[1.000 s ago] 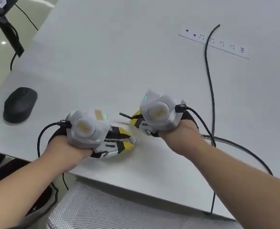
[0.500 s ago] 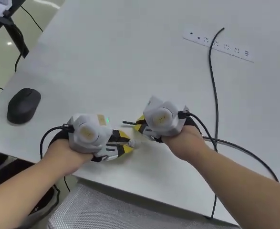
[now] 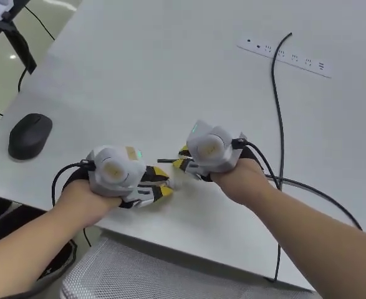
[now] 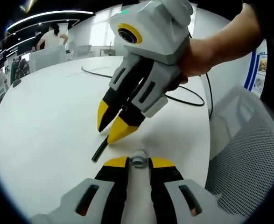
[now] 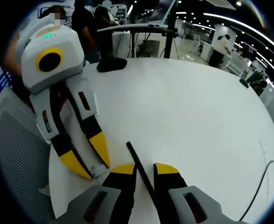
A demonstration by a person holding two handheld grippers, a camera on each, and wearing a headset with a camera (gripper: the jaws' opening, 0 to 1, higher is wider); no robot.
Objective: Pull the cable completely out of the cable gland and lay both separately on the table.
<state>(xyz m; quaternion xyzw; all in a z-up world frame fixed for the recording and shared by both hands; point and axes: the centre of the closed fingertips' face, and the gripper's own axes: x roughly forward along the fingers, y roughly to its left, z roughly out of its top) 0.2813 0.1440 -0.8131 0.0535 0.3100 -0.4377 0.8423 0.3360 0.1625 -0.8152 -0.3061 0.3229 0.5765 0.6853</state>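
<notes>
Two things have changed in the last second. The right hand-held gripper has drawn back from the left hand-held gripper toward the far edge of the worktop. A bare strip of white surface now shows between their yellow tips, which were almost touching before.

In the left gripper view the cable gland, a small grey ring, sits pinched between the left one's jaws. The short black cable hangs from the right one's tips, with its loose end just beside the gland but not in it. I judge the pull done: the cable is out, and what remains is to lay each piece down separately. Both pieces are held low over the worktop, close to its near edge.

The left hand-held gripper is clenched on the gland. It lies low and almost level, its tips point right, and the wrist is over the near edge. The right hand-held gripper is clenched on the cable, which runs straight between its jaws in the right gripper view. It is pitched down and leftward, and the forearm reaches in from the near right corner.
</notes>
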